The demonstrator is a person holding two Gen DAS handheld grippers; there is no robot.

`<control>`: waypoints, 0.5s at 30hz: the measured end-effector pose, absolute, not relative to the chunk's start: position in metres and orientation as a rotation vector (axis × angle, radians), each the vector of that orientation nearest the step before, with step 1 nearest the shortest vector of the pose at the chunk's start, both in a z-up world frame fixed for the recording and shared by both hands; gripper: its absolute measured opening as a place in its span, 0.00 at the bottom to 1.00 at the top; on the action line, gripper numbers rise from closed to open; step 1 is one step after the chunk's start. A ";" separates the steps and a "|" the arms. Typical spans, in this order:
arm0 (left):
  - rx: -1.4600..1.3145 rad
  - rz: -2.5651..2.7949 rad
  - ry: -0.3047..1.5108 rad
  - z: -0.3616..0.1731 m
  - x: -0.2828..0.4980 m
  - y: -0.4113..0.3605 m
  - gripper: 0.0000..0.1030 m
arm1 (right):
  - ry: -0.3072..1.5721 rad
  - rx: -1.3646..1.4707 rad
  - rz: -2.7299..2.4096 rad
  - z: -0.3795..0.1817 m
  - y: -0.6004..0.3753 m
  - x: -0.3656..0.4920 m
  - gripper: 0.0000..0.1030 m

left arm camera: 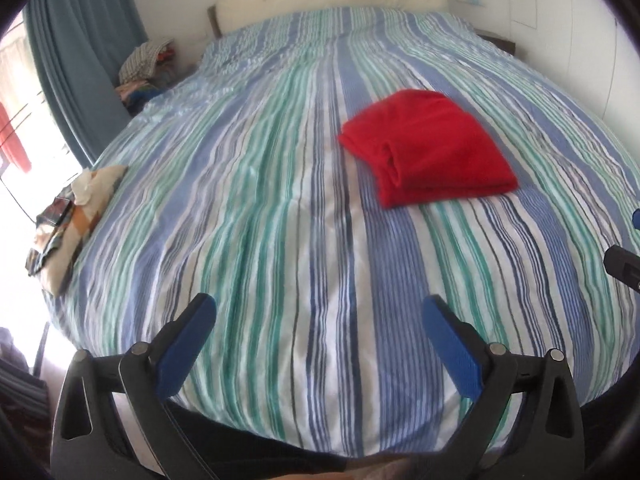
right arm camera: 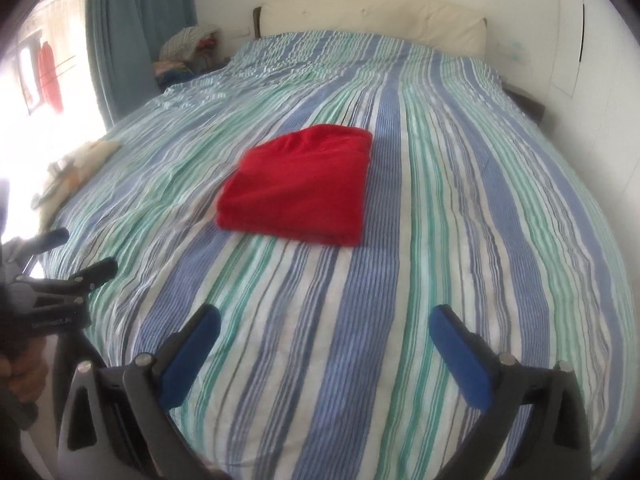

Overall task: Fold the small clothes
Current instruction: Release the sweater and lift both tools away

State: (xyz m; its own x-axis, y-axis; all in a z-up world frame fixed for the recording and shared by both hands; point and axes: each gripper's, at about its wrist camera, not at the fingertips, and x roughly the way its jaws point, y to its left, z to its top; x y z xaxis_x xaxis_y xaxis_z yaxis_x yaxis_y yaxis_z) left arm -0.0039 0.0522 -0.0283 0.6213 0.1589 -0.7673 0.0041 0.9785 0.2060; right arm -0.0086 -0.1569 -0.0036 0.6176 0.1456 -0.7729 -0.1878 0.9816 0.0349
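A red garment (left arm camera: 428,148) lies folded into a compact rectangle on the striped bed cover (left arm camera: 260,220); it also shows in the right wrist view (right arm camera: 298,186). My left gripper (left arm camera: 318,312) is open and empty, held above the near part of the bed, well short of the garment. My right gripper (right arm camera: 326,320) is open and empty too, also near the foot of the bed and apart from the garment. The left gripper (right arm camera: 86,254) shows at the left edge of the right wrist view.
A small pile of patterned cloth (left arm camera: 68,216) lies at the bed's left edge. More clothes (left arm camera: 146,68) are stacked beside the bed near the blue curtain (left arm camera: 80,40). A cream headboard (right arm camera: 372,16) stands at the far end. A white wall runs along the right.
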 end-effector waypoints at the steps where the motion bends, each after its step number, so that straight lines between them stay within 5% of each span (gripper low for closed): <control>1: 0.202 0.086 0.901 -0.028 -0.008 0.052 0.99 | 0.897 -0.039 0.187 -0.006 -0.157 -0.015 0.99; 15: 0.107 0.076 0.902 -0.014 -0.008 0.040 0.99 | 0.862 -0.053 0.106 0.026 -0.155 -0.042 0.99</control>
